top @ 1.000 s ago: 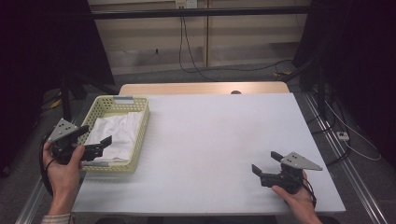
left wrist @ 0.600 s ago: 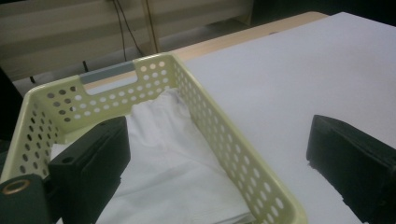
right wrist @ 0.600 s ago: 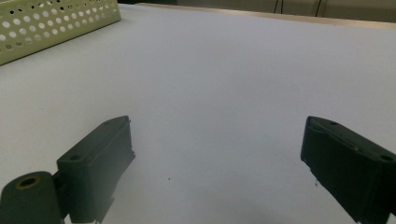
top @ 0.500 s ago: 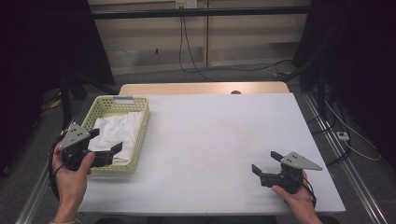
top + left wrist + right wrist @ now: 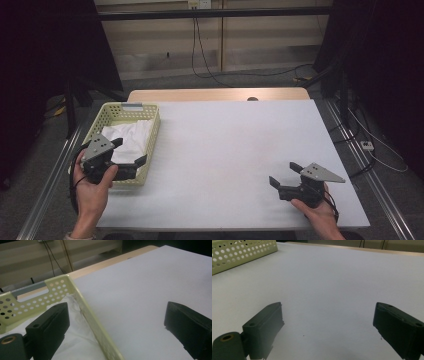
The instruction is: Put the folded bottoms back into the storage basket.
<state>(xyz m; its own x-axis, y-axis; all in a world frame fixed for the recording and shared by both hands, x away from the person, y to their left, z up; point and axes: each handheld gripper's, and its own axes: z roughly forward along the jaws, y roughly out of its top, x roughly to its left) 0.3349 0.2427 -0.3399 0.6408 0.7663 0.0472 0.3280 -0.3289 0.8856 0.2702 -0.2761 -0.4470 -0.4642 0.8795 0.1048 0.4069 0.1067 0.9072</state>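
At the lower left of the high view we held the left gripper (image 5: 131, 154) wide open and empty, its jaws straddling the near wall of the yellow basket (image 5: 153, 131). The white cloth (image 5: 131, 137) lay inside. To grasp well, we judged both jaws should go down inside the rim. The right gripper (image 5: 282, 176), also open and empty, waited at the lower right.

Showing pale yellow-green, dot-perforated basket (image 5: 151, 131), white cloth (image 5: 131, 141), white table (image 5: 225, 150), black grippers (image 5: 129, 156).
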